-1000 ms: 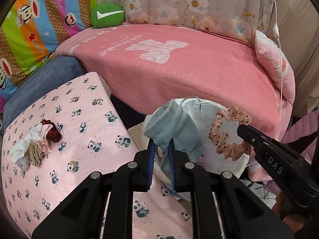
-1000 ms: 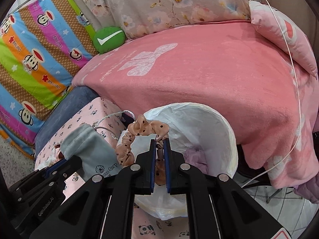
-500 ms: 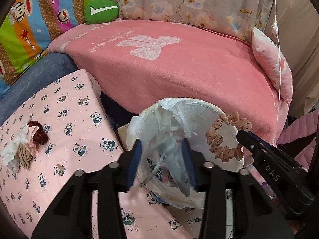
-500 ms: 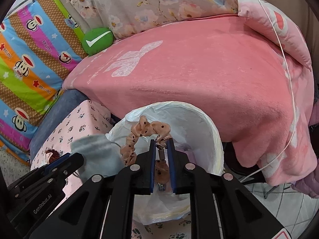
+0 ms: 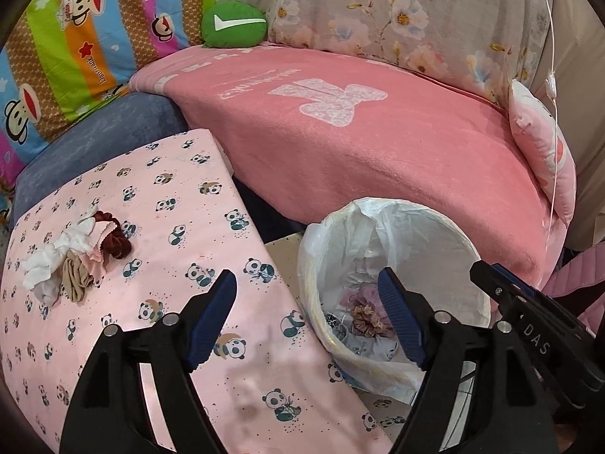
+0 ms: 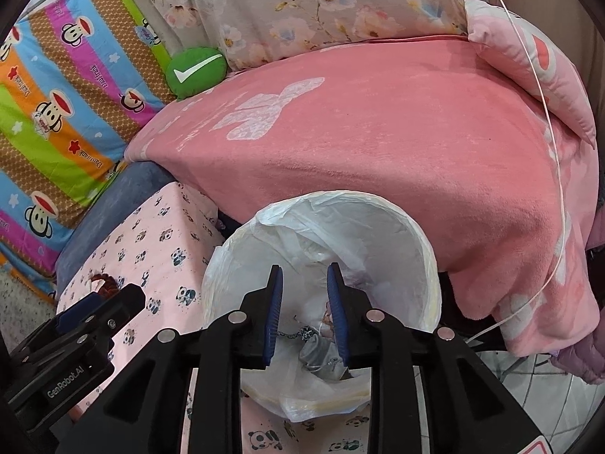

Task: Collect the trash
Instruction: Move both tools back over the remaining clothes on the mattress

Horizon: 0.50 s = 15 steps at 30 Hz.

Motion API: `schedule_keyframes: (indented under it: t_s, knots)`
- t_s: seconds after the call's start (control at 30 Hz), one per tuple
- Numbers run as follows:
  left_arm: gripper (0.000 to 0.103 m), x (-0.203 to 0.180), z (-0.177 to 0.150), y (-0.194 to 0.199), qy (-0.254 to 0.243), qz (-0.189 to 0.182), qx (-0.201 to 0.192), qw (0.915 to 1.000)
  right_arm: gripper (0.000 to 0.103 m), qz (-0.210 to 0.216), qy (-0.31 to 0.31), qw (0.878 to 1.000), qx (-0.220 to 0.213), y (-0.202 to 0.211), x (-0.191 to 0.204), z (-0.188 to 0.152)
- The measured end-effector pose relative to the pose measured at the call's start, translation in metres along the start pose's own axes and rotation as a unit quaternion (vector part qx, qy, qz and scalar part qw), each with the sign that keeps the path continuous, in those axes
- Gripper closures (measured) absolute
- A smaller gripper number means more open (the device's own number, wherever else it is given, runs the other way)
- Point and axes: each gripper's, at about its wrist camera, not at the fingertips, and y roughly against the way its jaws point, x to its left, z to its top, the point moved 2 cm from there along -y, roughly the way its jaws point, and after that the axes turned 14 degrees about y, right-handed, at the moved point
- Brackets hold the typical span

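In the left wrist view, the left gripper (image 5: 306,316) is seen spread wide and opening further, with nothing pinched; one finger hangs over the panda-print surface (image 5: 181,204), the other over the lined bin (image 5: 469,249). Only here is the whole pile of rags (image 5: 75,261) on the surface shown, well apart from the bin, and a crumpled scrunchie (image 5: 365,319) in the bin's bottom. In the right wrist view, the right gripper (image 6: 304,295) is seen narrowly parted and opening, empty, above the bin; a grey pouch (image 6: 321,353) is shown lying inside.
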Motion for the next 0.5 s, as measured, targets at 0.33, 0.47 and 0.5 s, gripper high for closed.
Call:
schedule_keyframes:
  t_s: [0.33,0.47,0.5]
  knots:
    - [0.03,0.048,0.001,0.017,0.042,0.023,-0.015,0.9987,0.076,0.018,0.043,0.999,0.001,0.004,0.047,0.002]
    - [0.03,0.067,0.001,0.024,0.055,0.035,-0.023,0.9976,0.076,0.025,0.064,0.998,0.001,0.005,0.069,0.002]
    - [0.03,0.073,0.001,0.026,0.059,0.04,-0.025,0.9971,0.076,0.027,0.07,0.997,0.001,0.005,0.076,0.002]
